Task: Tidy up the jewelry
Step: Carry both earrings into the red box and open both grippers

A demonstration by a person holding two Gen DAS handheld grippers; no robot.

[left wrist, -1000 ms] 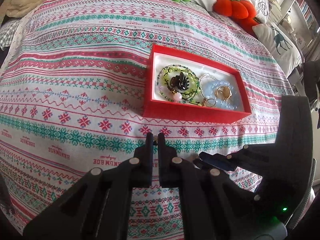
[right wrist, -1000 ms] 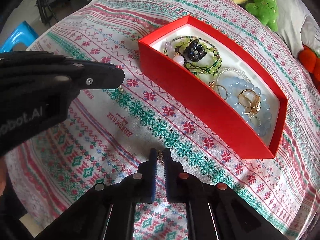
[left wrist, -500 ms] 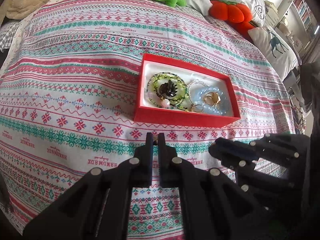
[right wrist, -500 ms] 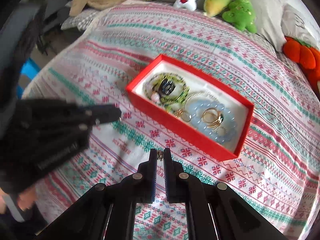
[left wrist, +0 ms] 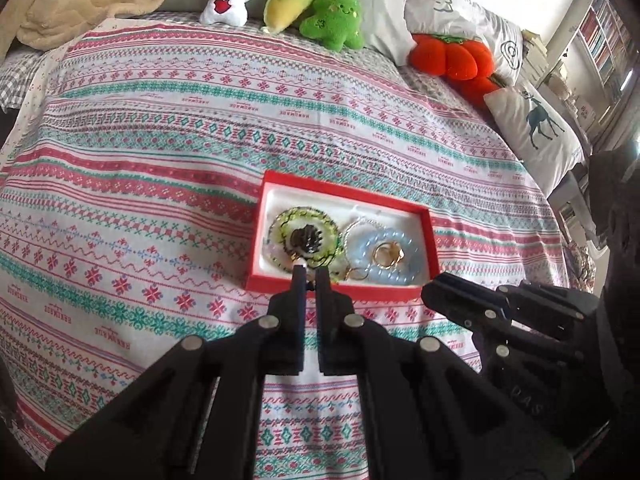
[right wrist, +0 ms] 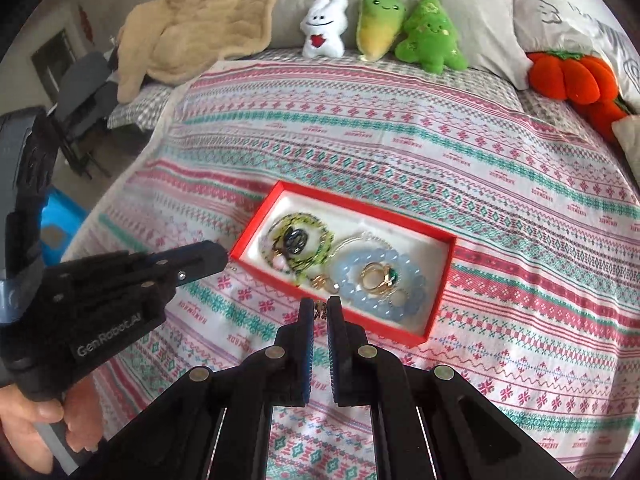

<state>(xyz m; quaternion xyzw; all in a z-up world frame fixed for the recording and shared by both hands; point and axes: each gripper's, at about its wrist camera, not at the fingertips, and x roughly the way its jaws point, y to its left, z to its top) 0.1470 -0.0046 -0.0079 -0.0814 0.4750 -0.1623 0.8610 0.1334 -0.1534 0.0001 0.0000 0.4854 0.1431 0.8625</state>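
Observation:
A red box (left wrist: 344, 189) (right wrist: 362, 205) with a white lining lies on the patterned bedspread. Inside it are a green bead necklace (left wrist: 332, 232) (right wrist: 326, 242) around a black hair claw (left wrist: 306, 238), a pale blue bead bracelet (left wrist: 404, 276) (right wrist: 348, 280) and gold rings (left wrist: 386, 254) (right wrist: 378, 276). My left gripper (left wrist: 310, 274) hangs shut and empty above the box's near wall; it also shows at the left of the right wrist view (right wrist: 212, 258). My right gripper (right wrist: 320, 305) is shut on a small gold piece (right wrist: 319, 311), above the bedspread just in front of the box.
Three plush toys (left wrist: 298, 0) (right wrist: 380, 28), an orange pumpkin cushion (left wrist: 452, 60), pillows (left wrist: 532, 128) and a beige blanket (right wrist: 200, 20) line the bed's far side. A person's hand (right wrist: 36, 420) holds the left gripper. A blue stool (right wrist: 60, 224) stands off the bed's left edge.
Both grippers have risen and drawn back, so the box looks smaller and the far end of the bed shows. The right gripper has rolled, with the gold piece still between its fingers.

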